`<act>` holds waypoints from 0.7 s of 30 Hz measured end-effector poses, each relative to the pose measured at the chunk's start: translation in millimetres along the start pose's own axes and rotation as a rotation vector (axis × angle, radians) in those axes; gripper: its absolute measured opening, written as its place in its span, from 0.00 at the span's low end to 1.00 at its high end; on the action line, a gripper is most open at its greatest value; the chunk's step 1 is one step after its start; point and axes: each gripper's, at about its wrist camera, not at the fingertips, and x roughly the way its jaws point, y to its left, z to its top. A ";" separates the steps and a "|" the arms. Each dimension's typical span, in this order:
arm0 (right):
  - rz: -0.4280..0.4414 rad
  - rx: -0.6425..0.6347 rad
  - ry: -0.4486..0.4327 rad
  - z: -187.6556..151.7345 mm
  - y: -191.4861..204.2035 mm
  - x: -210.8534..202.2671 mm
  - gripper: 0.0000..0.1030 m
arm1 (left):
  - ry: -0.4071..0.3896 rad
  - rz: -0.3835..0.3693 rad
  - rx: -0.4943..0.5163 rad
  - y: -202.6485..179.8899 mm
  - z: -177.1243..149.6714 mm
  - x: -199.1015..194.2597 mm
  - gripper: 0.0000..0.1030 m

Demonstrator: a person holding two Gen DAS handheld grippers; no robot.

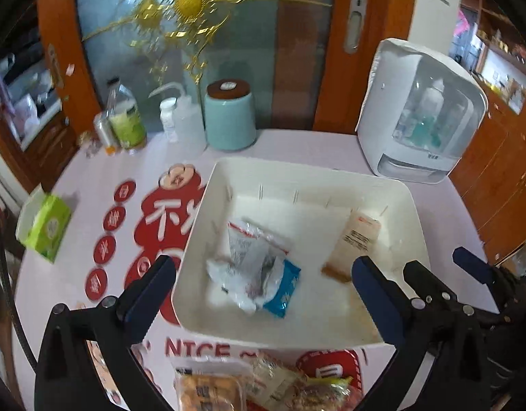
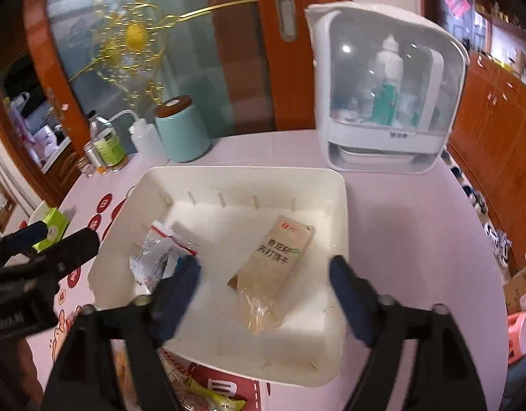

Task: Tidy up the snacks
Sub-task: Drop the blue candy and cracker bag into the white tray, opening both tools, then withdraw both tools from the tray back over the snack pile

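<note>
Table (white bin, snacks)

Home dining area: wooden sliding doors framing a cluttered round table, countertop storage cabinet sitting beside tissue box.

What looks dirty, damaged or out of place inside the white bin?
The white bin has brownish smears and crumbs on its floor near the front corner. The tan cracker pack lies diagonally, and the clear crumpled wrappers are heaped loosely. Nothing appears broken.
</note>
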 end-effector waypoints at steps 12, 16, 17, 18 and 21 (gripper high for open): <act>0.021 0.059 -0.005 -13.7 7.6 -42.5 0.89 | -0.034 -0.053 -0.040 24.7 -24.5 -59.7 0.99; 0.016 0.075 -0.017 -20.5 17.6 -66.1 0.89 | -0.050 -0.077 -0.051 33.7 -31.2 -84.6 0.99; 0.015 0.077 -0.019 -21.1 19.2 -69.8 0.89 | -0.051 -0.086 -0.048 36.2 -33.5 -92.1 0.99; 0.011 0.079 -0.024 -23.2 23.1 -76.5 0.89 | -0.056 -0.092 -0.040 38.5 -36.0 -100.1 0.99; 0.005 0.089 -0.033 -28.3 32.1 -92.5 0.89 | -0.079 -0.081 -0.002 43.6 -44.1 -123.3 0.99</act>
